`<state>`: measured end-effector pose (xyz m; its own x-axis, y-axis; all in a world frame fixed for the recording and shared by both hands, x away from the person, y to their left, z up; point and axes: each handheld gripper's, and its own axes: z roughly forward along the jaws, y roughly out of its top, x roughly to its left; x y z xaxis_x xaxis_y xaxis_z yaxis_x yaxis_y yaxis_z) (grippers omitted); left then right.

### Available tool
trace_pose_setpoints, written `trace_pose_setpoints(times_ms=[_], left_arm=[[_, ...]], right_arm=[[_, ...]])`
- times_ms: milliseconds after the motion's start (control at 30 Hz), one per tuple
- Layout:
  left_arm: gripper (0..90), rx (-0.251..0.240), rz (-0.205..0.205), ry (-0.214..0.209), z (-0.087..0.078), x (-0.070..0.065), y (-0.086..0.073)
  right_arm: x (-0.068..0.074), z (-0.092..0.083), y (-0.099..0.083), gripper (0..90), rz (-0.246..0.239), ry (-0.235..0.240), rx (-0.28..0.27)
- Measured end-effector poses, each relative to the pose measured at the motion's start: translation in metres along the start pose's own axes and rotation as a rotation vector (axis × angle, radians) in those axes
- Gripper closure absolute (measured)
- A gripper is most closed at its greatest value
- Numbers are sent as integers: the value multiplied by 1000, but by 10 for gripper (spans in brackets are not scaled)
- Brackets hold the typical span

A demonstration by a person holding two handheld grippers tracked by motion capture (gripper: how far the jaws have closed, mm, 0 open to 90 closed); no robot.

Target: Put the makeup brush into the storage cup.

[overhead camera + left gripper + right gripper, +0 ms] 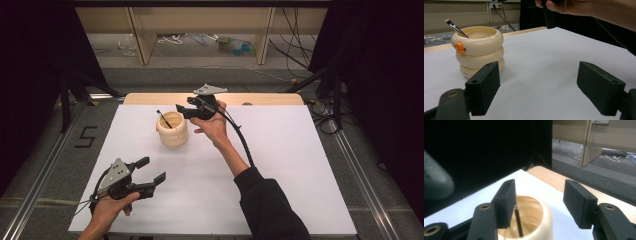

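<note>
Right gripper (181, 111) hangs jaws apart, empty, right above the cup (172, 132) with the brush (164, 119) leaning inside, so a careless bump tips it, while the left gripper (151, 170) sits wide open and empty.

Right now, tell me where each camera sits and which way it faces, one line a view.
High view: fixed above the person's side, looking forward and down on the white table; both forearms, left tongs and right tongs show.
Left gripper view: rides the left tongs, low over the table, facing the cream duck pot; its open jaws show.
Right gripper view: rides the right tongs, looking down into the pot; jaws open.
Shared: all three show the pot and the brush.
</note>
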<state>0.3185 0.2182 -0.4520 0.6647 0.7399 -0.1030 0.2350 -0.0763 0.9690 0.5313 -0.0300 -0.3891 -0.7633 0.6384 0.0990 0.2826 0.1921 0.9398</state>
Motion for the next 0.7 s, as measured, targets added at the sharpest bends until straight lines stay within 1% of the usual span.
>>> trace_pose_setpoints(times_ms=[33, 67, 100, 133, 167, 200, 300, 333, 367, 400, 433, 467, 500, 533, 567, 600, 633, 667, 700], left_arm=[[186, 1, 1, 0, 0, 0, 0], [186, 1, -1, 1, 0, 0, 0], [185, -8, 4, 3, 0, 0, 0], [185, -22, 39, -10, 2, 3, 1], [185, -9, 8, -5, 0, 1, 0], [185, -11, 2, -9, 1, 0, -1], [185, -1, 1, -1, 0, 0, -1], [185, -8, 34, 6, 0, 3, 0], [185, -15, 71, 0, 1, 5, 1], [185, -7, 22, -1, 0, 2, 0], [185, -3, 12, 10, 0, 2, -1], [185, -5, 12, 11, 0, 2, -1], [185, -13, 57, 5, 1, 5, 0], [185, -12, 42, -1, 1, 4, 0], [185, -4, 11, 1, 0, 2, -1], [185, -1, 3, 3, 0, 1, -1], [185, 0, 0, 3, 0, 1, -1], [185, -3, 3, 3, 0, 1, -1], [185, -4, 20, 11, 0, 3, -1]], right_arm=[[-1, -8, 1, 423, -11, -3, -2], [-1, -8, 1, 423, -11, -3, -2], [-1, -12, 1, 419, -14, -3, -2], [-2, -16, 2, 415, -11, 5, -3], [-2, -20, 2, 412, -8, 5, 1], [-3, -28, 2, 402, -8, 9, -8], [-4, -35, 1, 398, -3, 9, -6], [-5, -38, 1, 398, -3, 7, -6], [-5, -41, 1, 395, -1, 10, -9], [-5, -44, 0, 391, 1, 8, -5], [-6, -47, 0, 389, -1, 12, -4], [-5, -50, -1, 388, 1, 17, -2], [-5, -53, -1, 387, -4, 15, -3], [-5, -56, -2, 387, -10, 16, -6], [-4, -59, -3, 384, -13, 15, 1], [-4, -61, -4, 382, -14, 14, -1], [-4, -63, -5, 378, -15, 15, -7], [-3, -69, -8, 374, -21, 18, 5], [-3, -69, -8, 374, -21, 18, 5]])
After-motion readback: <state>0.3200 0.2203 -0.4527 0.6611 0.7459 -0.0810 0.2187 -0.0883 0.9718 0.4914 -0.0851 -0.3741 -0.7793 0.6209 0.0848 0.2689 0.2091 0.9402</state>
